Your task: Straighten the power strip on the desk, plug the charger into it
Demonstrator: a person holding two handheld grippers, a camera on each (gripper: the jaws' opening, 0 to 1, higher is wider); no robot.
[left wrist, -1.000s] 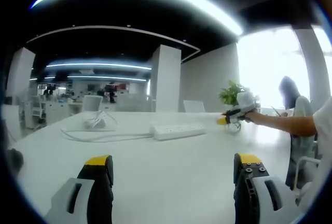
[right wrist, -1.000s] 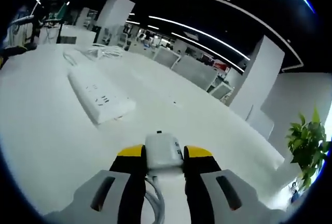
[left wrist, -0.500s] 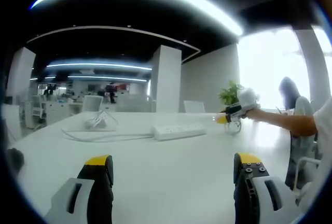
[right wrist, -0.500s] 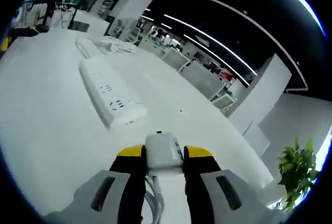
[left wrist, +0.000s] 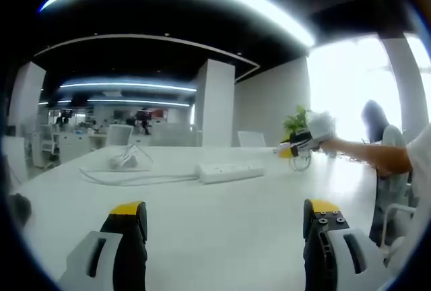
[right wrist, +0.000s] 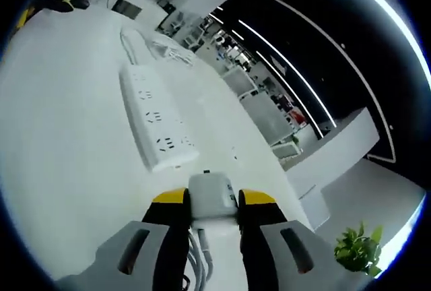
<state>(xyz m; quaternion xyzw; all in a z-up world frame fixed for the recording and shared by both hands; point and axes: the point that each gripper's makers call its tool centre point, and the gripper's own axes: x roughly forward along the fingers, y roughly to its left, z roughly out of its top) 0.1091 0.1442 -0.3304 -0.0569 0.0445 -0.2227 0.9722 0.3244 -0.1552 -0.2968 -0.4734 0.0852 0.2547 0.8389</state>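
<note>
Right gripper (right wrist: 212, 200) clamping the white charger (right wrist: 212, 195) between its yellow-tipped jaws, white cable (right wrist: 197, 259) trailing back between the jaw bodies. Hovering above the desk (right wrist: 60, 170), just short of the near end of the power strip (right wrist: 155, 126), sockets facing up, cord (right wrist: 138, 45) running off the far end. Left gripper (left wrist: 225, 227) resting low over the desk (left wrist: 215, 217) with jaws standing wide apart, gripping nothing. Power strip (left wrist: 231, 170) lying well ahead of it near the desk middle, cord (left wrist: 128, 173) looping away to one side. Right gripper (left wrist: 303, 144) entering from the right, held by a hand (left wrist: 330, 146), beside a potted plant (left wrist: 296, 121).
</note>
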